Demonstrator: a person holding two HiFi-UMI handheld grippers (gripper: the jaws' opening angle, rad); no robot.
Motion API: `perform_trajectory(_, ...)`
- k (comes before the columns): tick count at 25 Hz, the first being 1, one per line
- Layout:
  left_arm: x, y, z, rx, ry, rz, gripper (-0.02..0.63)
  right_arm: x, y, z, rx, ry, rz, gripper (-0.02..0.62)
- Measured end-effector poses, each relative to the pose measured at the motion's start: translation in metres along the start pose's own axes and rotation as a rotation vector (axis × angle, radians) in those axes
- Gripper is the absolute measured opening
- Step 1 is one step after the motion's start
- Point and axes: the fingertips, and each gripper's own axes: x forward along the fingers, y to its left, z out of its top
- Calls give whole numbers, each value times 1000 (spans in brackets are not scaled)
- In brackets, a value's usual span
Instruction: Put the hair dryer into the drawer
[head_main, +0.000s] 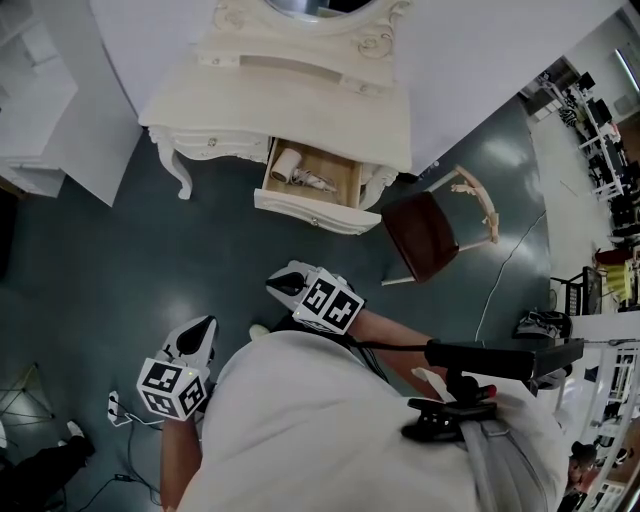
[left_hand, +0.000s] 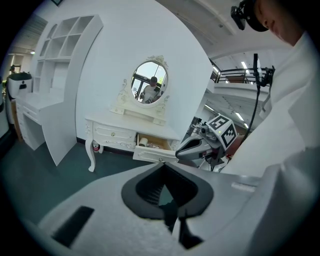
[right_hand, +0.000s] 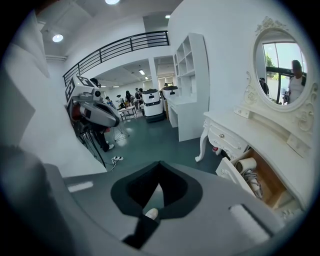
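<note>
The hair dryer (head_main: 287, 165) lies in the open drawer (head_main: 315, 212), at its left end, with its cord bunched beside it toward the middle. The drawer stands pulled out of the front edge of the white desk (head_main: 300, 95), right of centre. The left gripper (head_main: 207, 326) and the right gripper (head_main: 278, 284) hang over the dark floor (head_main: 120, 260), well apart from the desk. Each has its fingers closed together on nothing.
</note>
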Motion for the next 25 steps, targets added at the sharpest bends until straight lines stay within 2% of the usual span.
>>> perform_trajectory(12,15,-9,5,26,20,-33,-3,-11,-7,-8,14,3,-24,0)
perform_trajectory(25,16,-7,0,11,23,-17,-5,-5,-8,-13,-13,6,-13,0)
